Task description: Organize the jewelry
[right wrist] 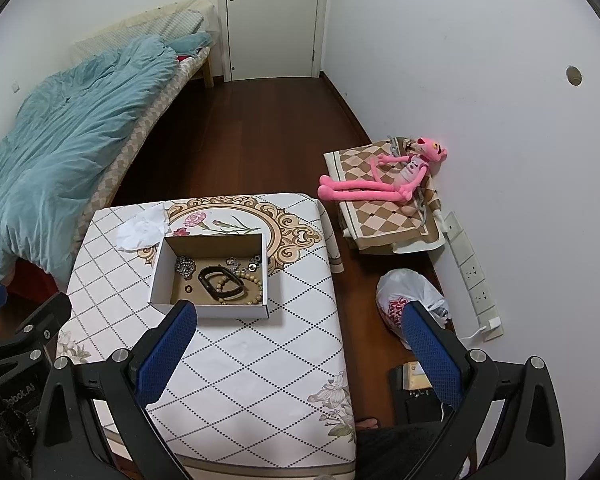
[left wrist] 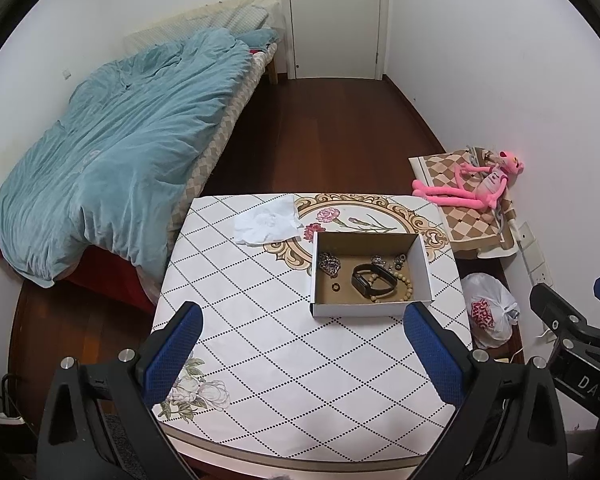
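Nearest the lens, the left hand-held gripper [left wrist: 302, 356] hangs above the near part of the counter [left wrist: 260, 340] with its blue-padded jaws spread wide and nothing between them. The right hand-held gripper [right wrist: 300, 354] is likewise wide open and empty, over the counter's near right edge; its left pad lies just in front of the box's near wall in that view.

The counter is covered by a white cloth with a dotted diamond grid, flower prints at the near corners and an ornate gold oval with pink flowers at the far end. A white cardboard box [left wrist: 420, 258] sits open on the far right part of it. Inside lie the jewelry pieces: a black band [left wrist: 370, 282] over a beaded bracelet [left wrist: 406, 284], a metal chain [left wrist: 330, 263] at the left, a small dark ring [left wrist: 335, 287] near it, and some small silver pieces [left wrist: 388, 263] along the far side. A crumpled white tissue [left wrist: 266, 222] lies left of the box, at the far edge.

Left of the counter stands a bed [left wrist: 112, 152] with a teal duvet. The floor [left wrist: 320, 132] is dark wood, running to a white door [left wrist: 336, 16]. By the right wall, a pink plush toy [left wrist: 476, 188] lies on a checkered cloth [left wrist: 460, 228], and a white plastic bag [left wrist: 488, 310] sits nearer.
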Available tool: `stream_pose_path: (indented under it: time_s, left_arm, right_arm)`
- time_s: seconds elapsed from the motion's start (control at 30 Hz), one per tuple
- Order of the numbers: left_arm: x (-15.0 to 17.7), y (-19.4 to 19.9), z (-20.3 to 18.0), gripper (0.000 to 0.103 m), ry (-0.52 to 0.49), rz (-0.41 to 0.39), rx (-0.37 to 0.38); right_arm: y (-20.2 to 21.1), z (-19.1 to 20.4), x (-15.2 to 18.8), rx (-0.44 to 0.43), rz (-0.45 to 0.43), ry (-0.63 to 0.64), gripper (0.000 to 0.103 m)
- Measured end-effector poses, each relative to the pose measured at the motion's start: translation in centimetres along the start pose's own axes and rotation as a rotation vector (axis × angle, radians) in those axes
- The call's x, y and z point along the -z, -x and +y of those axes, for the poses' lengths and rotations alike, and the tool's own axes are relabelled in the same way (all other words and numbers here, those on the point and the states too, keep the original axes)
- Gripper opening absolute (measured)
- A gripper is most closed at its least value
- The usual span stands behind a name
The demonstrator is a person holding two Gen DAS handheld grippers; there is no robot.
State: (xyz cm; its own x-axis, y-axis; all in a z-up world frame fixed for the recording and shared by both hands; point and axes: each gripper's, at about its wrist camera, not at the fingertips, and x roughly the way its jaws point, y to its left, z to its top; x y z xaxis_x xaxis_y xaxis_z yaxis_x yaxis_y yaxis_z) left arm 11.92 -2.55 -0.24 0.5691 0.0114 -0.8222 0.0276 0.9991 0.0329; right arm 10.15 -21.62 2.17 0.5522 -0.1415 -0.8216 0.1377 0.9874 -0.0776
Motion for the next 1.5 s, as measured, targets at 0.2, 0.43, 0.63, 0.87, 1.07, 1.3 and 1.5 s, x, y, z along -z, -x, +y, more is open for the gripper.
stream_pose_path:
  time_s: [0.2, 0.43, 0.63, 0.87, 1.07, 1.3, 1.5]
  left_arm:
    - [-0.03, 0.04, -0.15, 0.102, 0.000, 0.007, 0.007]
    - [-0.04, -0.01, -0.06, 0.102, 0.001, 0.009, 0.014]
    - [-0.05, -0.01, 0.02, 0.102, 0.003, 0.008, 0.015]
    - [-0.08, 0.04, 0.08, 0.102, 0.003, 0.007, 0.015]
    - [-0.18, 0.08, 0.08, 0.102, 0.004, 0.004, 0.010]
    - [-0.23, 0.12, 0.07, 0.102, 0.005, 0.004, 0.010]
    - [-0.21, 0.11, 0.12, 0.102, 0.004, 0.003, 0.011]
  right_arm:
    - [0.16, -0.13, -0.05, 0.000, 0.004, -0.002, 0.103]
    - [0.23, -0.38, -0.11, -0.007, 0.012, -0.002, 0.103]
    - [0.19, -0.39, -0.08, -0.010, 0.013, -0.002, 0.103]
    - [0.08, -0.44, -0.06, -0.015, 0.013, 0.000, 0.103]
    - [0.06, -0.44, -0.08, -0.021, 0.016, 0.000, 0.103]
    - [0.09, -0.43, -0.15, -0.021, 0.015, 0.000, 0.103]
    - [0.07, -0.46, -0.16, -0.024, 0.017, 0.002, 0.103]
